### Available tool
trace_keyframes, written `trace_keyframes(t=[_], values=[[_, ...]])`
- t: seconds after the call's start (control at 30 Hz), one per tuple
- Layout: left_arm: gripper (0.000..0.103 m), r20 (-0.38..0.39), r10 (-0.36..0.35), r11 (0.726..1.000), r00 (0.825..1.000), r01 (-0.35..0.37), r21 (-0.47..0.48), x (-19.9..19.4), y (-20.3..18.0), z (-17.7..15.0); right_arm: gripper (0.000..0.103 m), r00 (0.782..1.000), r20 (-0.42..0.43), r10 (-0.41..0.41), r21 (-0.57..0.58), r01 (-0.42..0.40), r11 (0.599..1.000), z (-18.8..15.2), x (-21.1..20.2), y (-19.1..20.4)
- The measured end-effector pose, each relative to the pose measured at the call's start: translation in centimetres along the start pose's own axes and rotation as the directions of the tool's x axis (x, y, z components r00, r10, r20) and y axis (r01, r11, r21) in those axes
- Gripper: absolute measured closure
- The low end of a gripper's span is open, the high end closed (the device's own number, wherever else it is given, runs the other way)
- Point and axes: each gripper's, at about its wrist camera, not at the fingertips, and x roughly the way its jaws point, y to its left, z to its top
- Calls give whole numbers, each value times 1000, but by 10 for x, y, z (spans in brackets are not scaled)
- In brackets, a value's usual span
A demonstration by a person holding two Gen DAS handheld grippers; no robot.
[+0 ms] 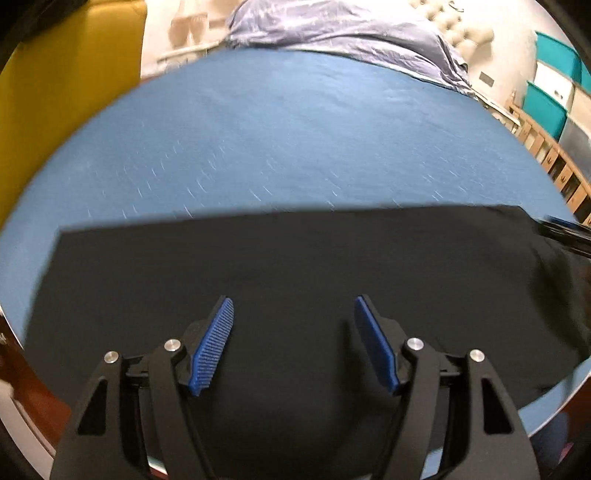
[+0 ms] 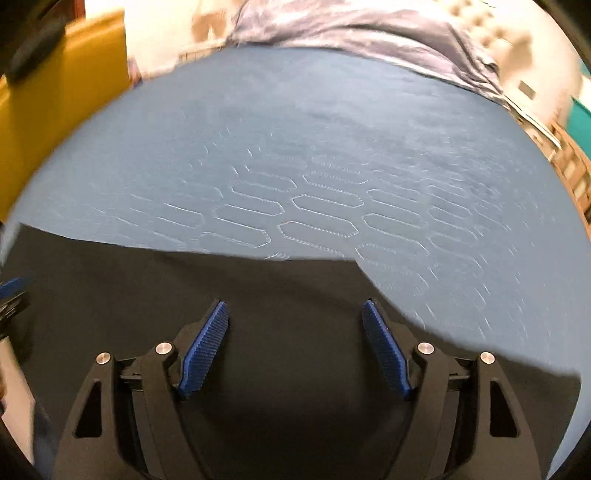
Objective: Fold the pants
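Both my pairs of jaws stand spread wide with nothing between them: my left gripper and my right gripper each hang over black cloth, blue ribbed pads apart and bare.

Right beneath them lie the pants, a flat dark sheet spread on the blue quilted bedspread at its near side. From the left wrist I see a straight far edge and a squared corner at the left; from the right wrist the pants end in a slanting edge that runs down toward the right. At the margin of each view I catch a sliver of my other gripper.

I judge this cloth light, limp and soft. It should sag and drape wherever it is unsupported, and one pinch would likely bunch it, so I would take it at an edge or corner with both grippers well apart, catching all layers.

The black swallows every seam, so I cannot tell waistband from hem, nor how many layers lie here. The near edge is hidden under my own gripper bodies, and both views are motion-blurred.

Farther off, a crumpled grey-lilac blanket sits at the bedspread's far side, a yellow piece of furniture to the left, and shelves at right.
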Motion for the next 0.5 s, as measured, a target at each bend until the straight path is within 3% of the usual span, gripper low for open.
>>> trace_keyframes(t=[0.1,0.17,0.23,0.33,0.5], values=[[35,-21,57,998,998,-58,-35,-1,-5,-28,29,991,-23,-129,42,130,991,12,21,-31],[33,-32,123,992,992,-124,-26,-6,0,-35,29,974,-19,-227,128,228,965,21,17,-54],[32,-39,172,983,984,-174,-60,-12,6,-35,29,967,24,-253,205,243,948,22,-5,-70],[31,-7,205,976,979,-205,-73,-21,15,-35,29,990,102,-101,171,83,982,2,-46,-41],[27,-28,223,972,974,-225,-73,-16,32,-34,22,987,97,130,50,-135,990,-71,-79,62]])
